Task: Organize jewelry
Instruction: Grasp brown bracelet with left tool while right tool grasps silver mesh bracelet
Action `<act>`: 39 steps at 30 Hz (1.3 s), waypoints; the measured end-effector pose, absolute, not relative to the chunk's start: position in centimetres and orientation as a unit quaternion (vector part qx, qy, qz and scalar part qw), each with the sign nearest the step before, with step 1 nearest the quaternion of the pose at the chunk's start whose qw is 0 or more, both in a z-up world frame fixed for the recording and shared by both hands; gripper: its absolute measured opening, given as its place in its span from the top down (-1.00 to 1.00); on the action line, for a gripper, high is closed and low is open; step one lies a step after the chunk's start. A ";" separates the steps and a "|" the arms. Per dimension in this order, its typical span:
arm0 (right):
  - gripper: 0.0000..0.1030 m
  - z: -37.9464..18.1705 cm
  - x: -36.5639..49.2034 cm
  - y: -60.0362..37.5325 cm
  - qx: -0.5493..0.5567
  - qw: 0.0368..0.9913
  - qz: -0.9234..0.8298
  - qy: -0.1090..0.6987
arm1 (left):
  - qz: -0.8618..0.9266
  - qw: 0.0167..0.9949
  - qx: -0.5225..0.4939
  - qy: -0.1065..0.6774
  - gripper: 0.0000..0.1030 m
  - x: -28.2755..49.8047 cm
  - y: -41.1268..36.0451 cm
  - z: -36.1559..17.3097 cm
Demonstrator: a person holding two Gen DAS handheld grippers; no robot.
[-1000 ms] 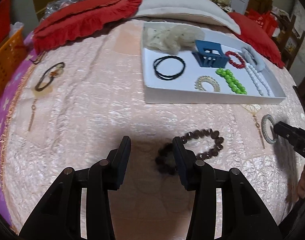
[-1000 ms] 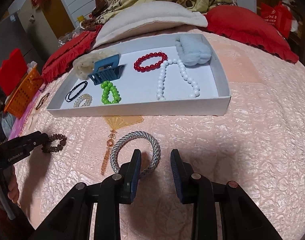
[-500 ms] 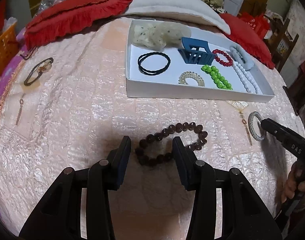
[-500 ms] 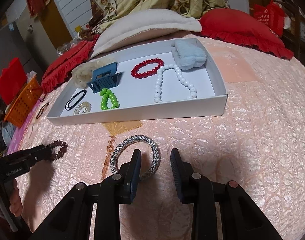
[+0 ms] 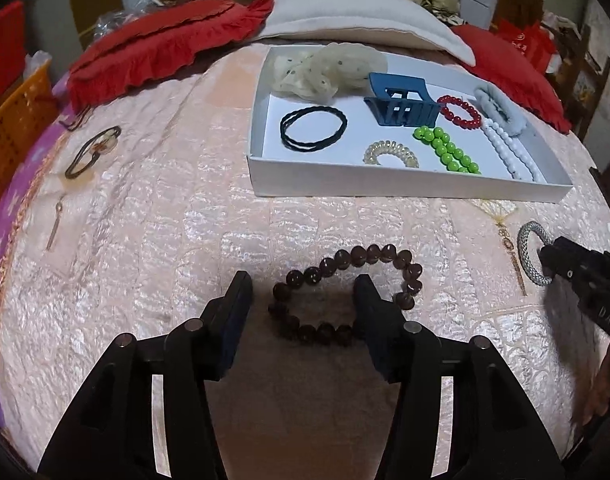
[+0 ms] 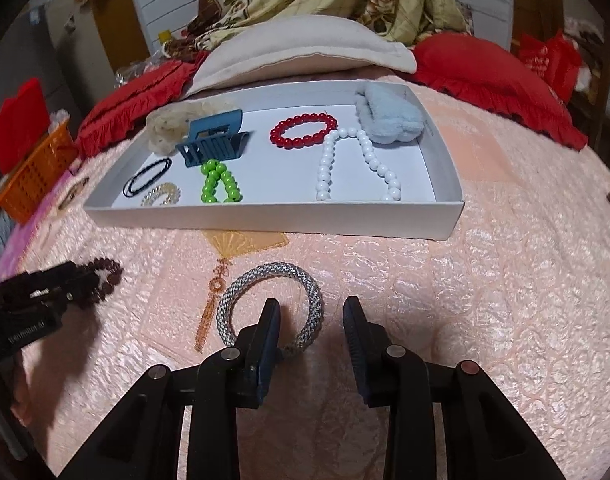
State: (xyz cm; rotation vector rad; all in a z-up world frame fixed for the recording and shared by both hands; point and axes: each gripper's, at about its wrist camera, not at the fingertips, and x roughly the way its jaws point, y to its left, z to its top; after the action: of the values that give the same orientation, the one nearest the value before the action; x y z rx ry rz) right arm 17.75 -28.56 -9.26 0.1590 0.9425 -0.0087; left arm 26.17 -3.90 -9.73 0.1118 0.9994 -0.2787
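Note:
A brown bead bracelet (image 5: 347, 292) lies on the pink bedspread. My left gripper (image 5: 303, 298) is open, its jaws straddling the bracelet's near-left part. A silver mesh bangle (image 6: 271, 308) lies on the bedspread. My right gripper (image 6: 311, 320) is open, its left finger inside the bangle, so the bangle's right rim sits between the jaws. The bangle also shows in the left wrist view (image 5: 530, 252). A white tray (image 5: 405, 188) holds a black hair tie (image 5: 313, 128), a blue claw clip (image 5: 403, 106), and red, green and white bead strings.
A hair tie with a charm (image 5: 93, 152) and a thin pin (image 5: 55, 222) lie at the far left of the bedspread. Red cushions (image 5: 161, 46) and a white pillow (image 5: 357, 24) lie behind the tray. An orange basket (image 5: 13, 120) stands at the left.
My left gripper has moved over the brown bracelet, so part of it now lies between the jaws. My right gripper has edged forward onto the bangle. Both stay open.

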 end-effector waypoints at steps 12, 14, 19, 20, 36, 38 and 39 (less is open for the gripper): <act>0.87 -8.5 16.9 -29.1 0.126 0.882 -0.003 0.453 | -0.156 0.850 -0.051 0.500 0.86 24.1 -1.3 -7.6; 0.87 -8.2 16.7 -29.1 0.129 0.884 -0.004 0.449 | -0.155 0.857 -0.053 0.489 0.86 23.5 -1.0 -6.5; 0.87 -6.3 15.1 -28.5 0.139 0.890 0.002 0.434 | -0.144 0.875 -0.041 0.460 0.86 22.2 -0.7 -4.3; 0.87 -6.0 14.8 -28.3 0.137 0.891 0.003 0.432 | -0.142 0.878 -0.037 0.456 0.86 21.9 -0.7 -3.9; 0.87 -3.3 11.7 -24.7 0.124 0.900 0.027 0.417 | -0.132 0.892 0.008 0.432 0.86 17.9 -1.1 -1.7; 0.87 -3.2 11.5 -24.3 0.123 0.900 0.029 0.417 | -0.125 0.894 0.024 0.430 0.86 17.4 -1.5 -1.7; 0.87 -3.1 11.4 -24.2 0.123 0.900 0.030 0.416 | -0.123 0.894 0.029 0.429 0.86 17.3 -1.6 -1.7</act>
State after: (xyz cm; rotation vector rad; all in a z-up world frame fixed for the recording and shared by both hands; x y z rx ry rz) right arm 11.45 -24.25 -3.13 0.2539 0.8614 0.0623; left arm 17.31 -1.59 -1.71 0.0610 0.8896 -0.2541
